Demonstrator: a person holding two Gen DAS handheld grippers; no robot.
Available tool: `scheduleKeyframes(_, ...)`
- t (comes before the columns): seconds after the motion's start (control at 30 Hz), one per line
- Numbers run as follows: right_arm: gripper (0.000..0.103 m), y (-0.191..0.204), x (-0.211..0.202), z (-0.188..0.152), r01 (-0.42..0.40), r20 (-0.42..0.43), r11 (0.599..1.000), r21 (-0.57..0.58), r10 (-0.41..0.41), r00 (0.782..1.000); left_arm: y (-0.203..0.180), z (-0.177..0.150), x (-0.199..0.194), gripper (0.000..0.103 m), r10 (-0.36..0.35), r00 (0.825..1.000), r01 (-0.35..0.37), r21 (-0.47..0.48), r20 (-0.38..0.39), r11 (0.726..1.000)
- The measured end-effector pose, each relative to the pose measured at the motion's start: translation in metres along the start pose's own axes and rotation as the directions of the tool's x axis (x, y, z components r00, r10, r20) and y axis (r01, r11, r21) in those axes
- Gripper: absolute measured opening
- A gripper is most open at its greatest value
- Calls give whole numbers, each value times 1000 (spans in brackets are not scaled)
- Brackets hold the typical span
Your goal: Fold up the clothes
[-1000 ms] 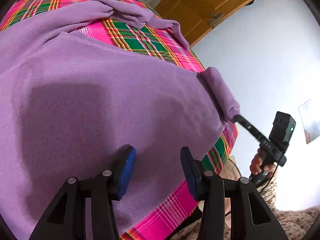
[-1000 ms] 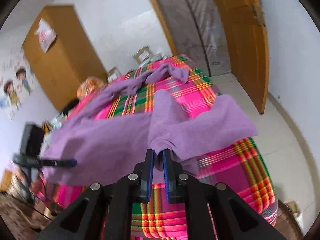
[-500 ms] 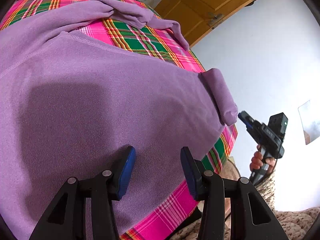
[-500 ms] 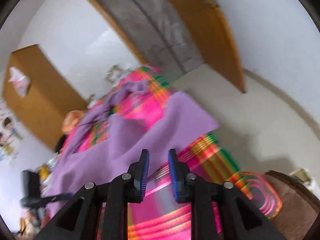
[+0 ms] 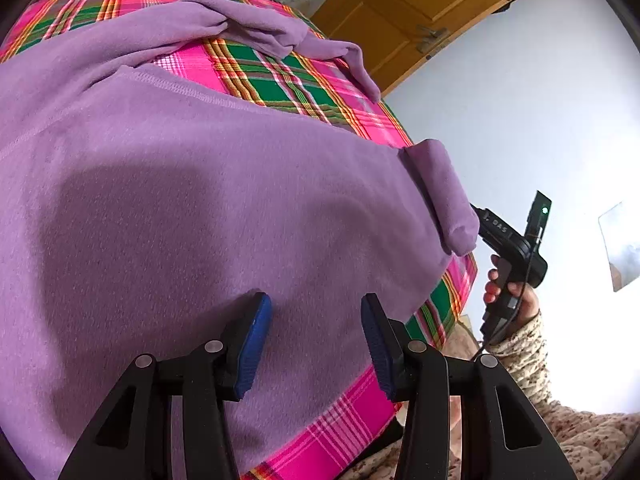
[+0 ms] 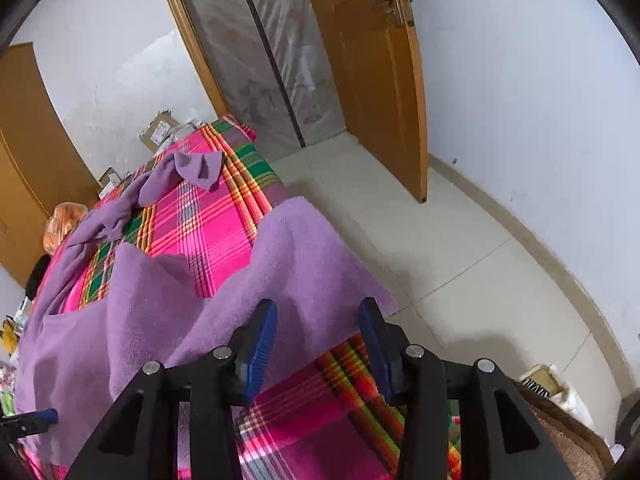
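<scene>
My left hand-held gripper (image 5: 316, 340) hovered open over the purple garment (image 5: 200, 208) on the plaid-covered table (image 5: 288, 80), perhaps touching it.

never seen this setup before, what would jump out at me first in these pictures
A big purple fleece garment lies spread over a bright pink-and-green plaid cloth, with one sleeve reaching the cloth's edge nearest the tiled floor. The left gripper hovers open over the garment's body. The right gripper sits over that sleeve, its jaws opening with nothing pinched between them, and an orange wooden door stands open behind.
</scene>
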State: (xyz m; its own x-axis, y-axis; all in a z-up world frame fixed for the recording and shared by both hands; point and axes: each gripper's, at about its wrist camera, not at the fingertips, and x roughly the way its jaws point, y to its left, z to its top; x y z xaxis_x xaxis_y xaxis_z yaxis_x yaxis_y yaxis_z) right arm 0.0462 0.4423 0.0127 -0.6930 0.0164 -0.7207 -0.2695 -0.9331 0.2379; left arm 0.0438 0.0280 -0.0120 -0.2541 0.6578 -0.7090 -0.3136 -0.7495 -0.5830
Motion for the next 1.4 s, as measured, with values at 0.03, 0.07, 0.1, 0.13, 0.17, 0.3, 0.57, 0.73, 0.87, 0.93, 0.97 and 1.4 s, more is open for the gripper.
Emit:
scheduleKeyframes(0.03, 37, 3, 1, 0, 10, -2, 1000, -17, -10, 1000, 0, 0, 0, 49, 0, 1000, 0, -2, 1, 1000)
scheduleKeyframes(0.07, 22, 7, 3, 0, 30, -3, 999, -42, -30, 1000, 1, 1, 0, 49, 0, 1000, 0, -3, 2, 1000)
scheduleKeyframes(0.1, 11, 10, 4, 0, 50, -3, 996, -67, -50, 999, 1, 1, 1, 49, 1, 1000, -1, -4, 3, 1000)
scheduleKeyframes(0.13, 7, 12, 5, 0, 58, -3, 995, -83, -58, 998, 0, 2, 1, 49, 2, 1000, -2, -5, 4, 1000)
scheduleKeyframes(0.17, 3, 12, 5, 0, 52, -3, 995, -86, -53, 999, 0, 2, 2, 49, 4, 1000, -4, -4, 4, 1000)
scheduleKeyframes(0.3, 2, 5, 2, 2, 38, 11, 997, -73, -37, 999, -1, 3, 2, 49, 6, 1000, -6, -7, 5, 1000)
scheduleKeyframes(0.57, 2, -29, -16, 26, 140, 114, 990, 11, -141, 983, -1, 4, 4, 49, 8, 1000, -8, -17, 5, 1000)
scheduleKeyframes(0.73, 2, -49, -22, 39, 238, 159, 968, 73, -247, 956, -1, 5, 4, 49, 7, 1000, -7, -23, 8, 1000)
scheduleKeyframes(0.87, 2, -66, -22, 41, 278, 167, 954, 115, -295, 941, 0, 6, 5, 49, 3, 1000, -3, -28, 12, 1000)
scheduleKeyframes(0.93, 2, -71, -21, 42, 296, 170, 948, 119, -313, 934, -1, 7, 5, 49, 4, 1000, -3, -29, 13, 1000)
scheduleKeyframes(0.97, 2, -73, -20, 43, 311, 172, 943, 122, -328, 929, -1, 7, 5, 49, 4, 1000, -4, -29, 13, 1000)
scheduleKeyframes(1.4, 3, -99, -14, 49, 388, 105, 898, 208, -415, 904, -1, 6, 4, 49, 1, 1000, 0, -32, 17, 999)
